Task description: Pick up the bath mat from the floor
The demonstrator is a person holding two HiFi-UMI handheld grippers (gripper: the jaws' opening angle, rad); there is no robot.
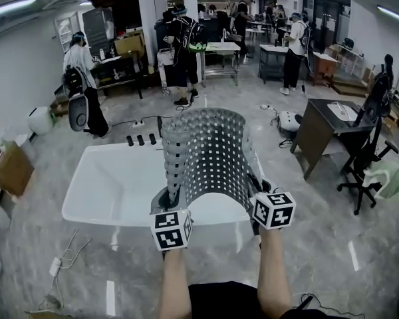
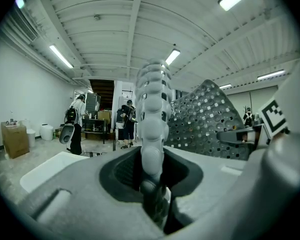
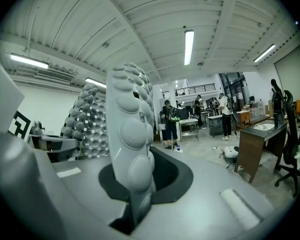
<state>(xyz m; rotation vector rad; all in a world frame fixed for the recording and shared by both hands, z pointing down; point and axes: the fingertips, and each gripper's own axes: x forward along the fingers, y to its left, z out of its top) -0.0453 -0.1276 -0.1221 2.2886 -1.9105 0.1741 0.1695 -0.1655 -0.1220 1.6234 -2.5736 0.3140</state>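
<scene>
Head view: left claw [image 1: 172, 197] and right claw [image 1: 257, 195] clamp the bath mat [image 1: 209, 148] by its lower corners, clear of the floor [image 1: 359, 244]; pickup seems complete, next needs a steady grip.

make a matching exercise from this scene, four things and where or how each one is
Things:
1 bath mat
2 bathtub
3 desk
4 cardboard box

Places or states:
a on the floor at far left
b white, beyond the mat
c held up, one edge pinched in the left gripper, the other in the right gripper
d at right, beside the office chair

Pairs: 1-c, 2-b, 3-d, 4-a
</scene>
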